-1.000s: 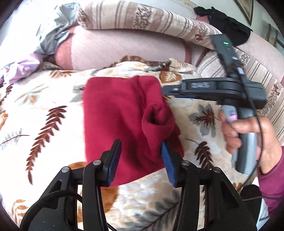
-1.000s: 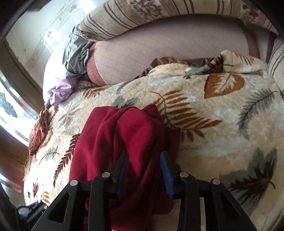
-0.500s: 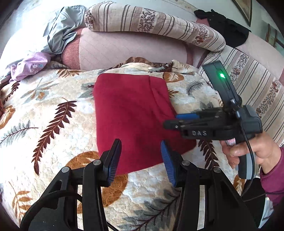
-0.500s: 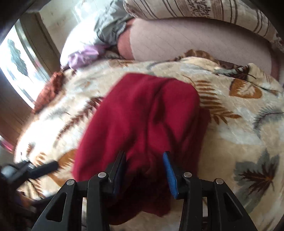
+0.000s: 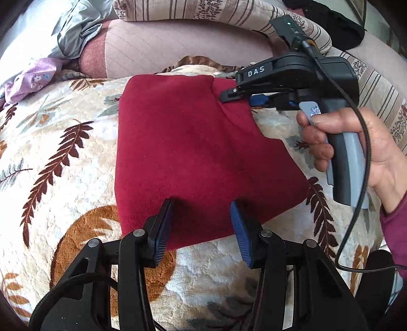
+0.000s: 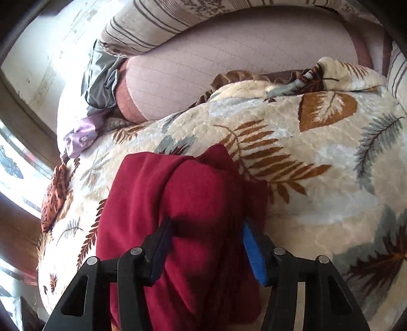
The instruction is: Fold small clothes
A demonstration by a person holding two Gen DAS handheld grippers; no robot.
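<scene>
A dark red fleece garment [image 5: 193, 147] lies folded flat on a leaf-patterned blanket [image 5: 63, 157]. My left gripper [image 5: 201, 219] is open, its fingers resting over the garment's near edge, holding nothing. My right gripper [image 5: 236, 95] reaches in from the right at the garment's far right corner, held by a hand [image 5: 356, 152]. In the right wrist view my right gripper [image 6: 207, 239] is open with the red garment [image 6: 178, 203] lying between and under its fingers, bunched in soft folds.
A pink quilted cushion [image 5: 178, 45] and a striped bolster [image 5: 203, 12] lie behind the blanket. Grey cloth [image 5: 76, 28] and a lilac garment [image 5: 33, 79] sit at the far left. A black garment [image 5: 335, 20] lies at the far right.
The right gripper carried the garment's right part over, laid it flat and opened at the far right corner. The left gripper moved closer to the near edge and stayed open.
</scene>
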